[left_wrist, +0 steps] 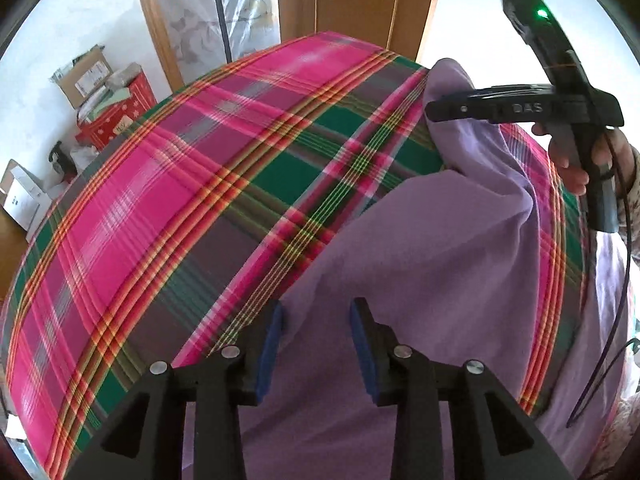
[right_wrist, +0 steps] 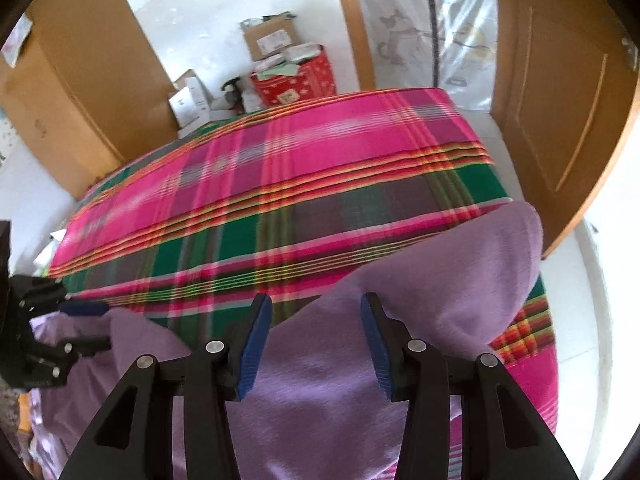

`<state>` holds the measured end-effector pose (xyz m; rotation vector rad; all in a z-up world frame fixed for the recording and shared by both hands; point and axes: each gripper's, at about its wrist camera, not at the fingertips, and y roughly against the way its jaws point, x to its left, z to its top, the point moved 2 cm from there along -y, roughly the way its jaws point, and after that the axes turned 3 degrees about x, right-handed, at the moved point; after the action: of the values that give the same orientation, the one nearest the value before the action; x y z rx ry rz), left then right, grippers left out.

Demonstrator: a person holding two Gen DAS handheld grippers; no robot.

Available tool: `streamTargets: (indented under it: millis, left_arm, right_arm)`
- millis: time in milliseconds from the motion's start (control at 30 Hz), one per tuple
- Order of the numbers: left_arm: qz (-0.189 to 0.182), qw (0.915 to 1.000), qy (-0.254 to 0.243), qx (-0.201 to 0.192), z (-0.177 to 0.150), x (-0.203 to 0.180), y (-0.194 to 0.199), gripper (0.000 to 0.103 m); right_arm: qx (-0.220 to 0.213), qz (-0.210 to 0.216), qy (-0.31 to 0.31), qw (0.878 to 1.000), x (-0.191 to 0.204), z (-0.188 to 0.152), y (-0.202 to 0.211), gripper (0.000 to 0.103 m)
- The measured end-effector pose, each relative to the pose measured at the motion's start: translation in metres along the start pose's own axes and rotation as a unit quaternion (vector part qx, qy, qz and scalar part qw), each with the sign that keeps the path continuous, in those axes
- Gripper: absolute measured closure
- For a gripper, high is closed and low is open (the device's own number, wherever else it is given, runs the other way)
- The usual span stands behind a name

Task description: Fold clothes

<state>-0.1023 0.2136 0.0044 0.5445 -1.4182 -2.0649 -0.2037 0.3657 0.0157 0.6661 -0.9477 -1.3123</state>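
A: Hovering over the garment, left gripper jaws apart, nothing pinched?
B: Yes. Right gripper likewise spread, empty. Purple garment lies on plaid sheet; boxes, door beyond.

Bright, even daylight; white walls glare, fisheye edges bend and darken, slight motion blur.
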Motion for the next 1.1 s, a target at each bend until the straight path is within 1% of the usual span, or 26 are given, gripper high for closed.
streamTargets:
  millis: [67,233,333,533,633,700,767,833,867,933,1100]
  left_arm:
    - [-0.004,0.9999,0.011,-0.003,-0.001,0.001,0.001,0.071]
    - [-0.009,0.999,0.042,-0.009,-0.004,0.008,0.003,0.081]
    - [-0.008,0.9986,0.05,-0.014,-0.006,0.009,0.005,0.084]
    - [0.001,0.9986,0.05,-0.017,-0.008,0.007,0.008,0.095]
    - [0.003,0.9985,0.051,-0.019,-0.011,0.007,0.01,0.098]
    - [0.004,0.9985,0.051,-0.02,-0.013,0.006,0.011,0.099]
    - [0.005,0.9984,0.052,-0.022,-0.014,0.005,0.012,0.1]
    - [0.006,0.9982,0.054,-0.024,-0.015,0.005,0.013,0.1]
    - [0.005,0.9981,0.056,-0.025,-0.016,0.005,0.013,0.1]
    - [0.003,0.9978,0.06,-0.029,-0.017,0.004,0.015,0.1]
    - [0.002,0.9969,0.068,-0.041,-0.023,0.002,0.024,0.1]
  right_arm:
    - [0.005,-0.025,0.005,1.0,0.001,0.002,-0.003,0.055]
    - [0.015,-0.068,0.02,0.997,0.01,0.0,-0.007,0.055]
    - [0.015,-0.079,0.02,0.997,0.01,-0.001,-0.009,0.055]
    - [0.019,-0.103,0.02,0.994,0.013,-0.002,-0.01,0.056]
    - [0.016,-0.106,0.021,0.994,0.016,-0.002,-0.009,0.063]
    - [0.012,-0.103,0.021,0.994,0.017,-0.003,-0.008,0.079]
    - [0.011,-0.099,0.025,0.995,0.019,-0.004,-0.007,0.087]
    - [0.012,-0.099,0.03,0.995,0.02,-0.004,-0.007,0.091]
    - [0.011,-0.098,0.029,0.995,0.019,-0.004,-0.006,0.096]
    - [0.005,-0.092,0.024,0.995,0.017,-0.005,-0.002,0.098]
    - [-0.022,-0.086,0.014,0.996,0.01,-0.012,0.02,0.099]
